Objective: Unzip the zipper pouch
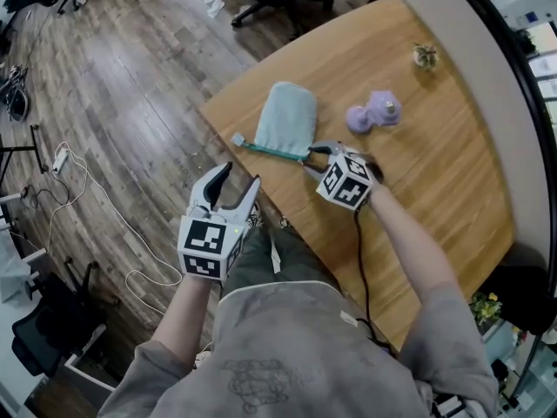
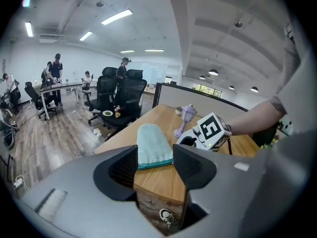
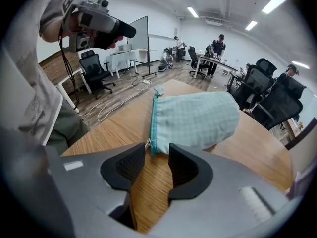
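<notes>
A wooden table (image 1: 435,172) fills the right side of your head view. The light teal zipper pouch (image 1: 289,116) lies flat near the table's front corner, its darker teal zipper edge (image 1: 271,151) facing you. Your right gripper (image 1: 315,153) is low over the table at the right end of that zipper. Its jaws are a narrow gap apart and grip nothing, with the pouch corner just beyond their tips. Your left gripper (image 1: 239,179) hangs off the table's edge, jaws wide apart and empty. A small purple object (image 1: 376,111) sits on the table to the pouch's right, apart from it.
</notes>
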Demonstrator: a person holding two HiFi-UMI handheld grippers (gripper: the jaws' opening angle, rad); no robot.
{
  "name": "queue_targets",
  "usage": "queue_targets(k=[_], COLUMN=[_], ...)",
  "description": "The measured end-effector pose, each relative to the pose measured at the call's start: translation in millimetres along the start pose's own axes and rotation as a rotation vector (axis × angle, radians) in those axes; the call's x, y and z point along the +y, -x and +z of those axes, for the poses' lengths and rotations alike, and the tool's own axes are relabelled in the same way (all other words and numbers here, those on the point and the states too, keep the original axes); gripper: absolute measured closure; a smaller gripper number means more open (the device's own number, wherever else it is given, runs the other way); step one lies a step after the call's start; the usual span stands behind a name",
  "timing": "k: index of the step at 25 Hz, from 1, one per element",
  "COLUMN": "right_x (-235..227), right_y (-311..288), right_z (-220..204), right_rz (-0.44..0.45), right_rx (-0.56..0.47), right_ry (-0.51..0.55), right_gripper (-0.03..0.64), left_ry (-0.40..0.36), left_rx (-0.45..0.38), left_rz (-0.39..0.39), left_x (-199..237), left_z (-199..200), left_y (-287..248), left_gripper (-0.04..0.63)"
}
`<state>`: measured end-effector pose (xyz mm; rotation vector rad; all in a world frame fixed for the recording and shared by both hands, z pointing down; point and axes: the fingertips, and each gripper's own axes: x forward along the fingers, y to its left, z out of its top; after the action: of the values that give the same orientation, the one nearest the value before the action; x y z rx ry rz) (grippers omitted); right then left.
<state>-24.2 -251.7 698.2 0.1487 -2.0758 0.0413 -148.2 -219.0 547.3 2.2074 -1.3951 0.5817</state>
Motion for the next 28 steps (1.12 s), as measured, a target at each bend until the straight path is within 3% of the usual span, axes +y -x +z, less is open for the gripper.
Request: queue_targets(k=[7,11,18,28], right_x=[-1,4,7,5], right_y=[-17,-16,14,114], right_z=[-8,-6,31,102], right_rz=[0.015,0.032,0.03,-0.051], right_rx=[0.056,0.041,-0.111,-0.385], right_ry=[0.059,0.005,-0.237,-0.424], right_gripper=[0.496,0.548,0.555,0.557], left_ry=[0.02,0.02,0.016,-0.04], left_rx=[0.009,0.016,-0.017,-0.123], left_rz=[0.004,0.01,0.027,0.05], left_x=[7,9,19,27], left_z=[-12,-19,-4,52], left_y=[-1,3,18,60], left_gripper=[0.376,0.376,0.376,0.376])
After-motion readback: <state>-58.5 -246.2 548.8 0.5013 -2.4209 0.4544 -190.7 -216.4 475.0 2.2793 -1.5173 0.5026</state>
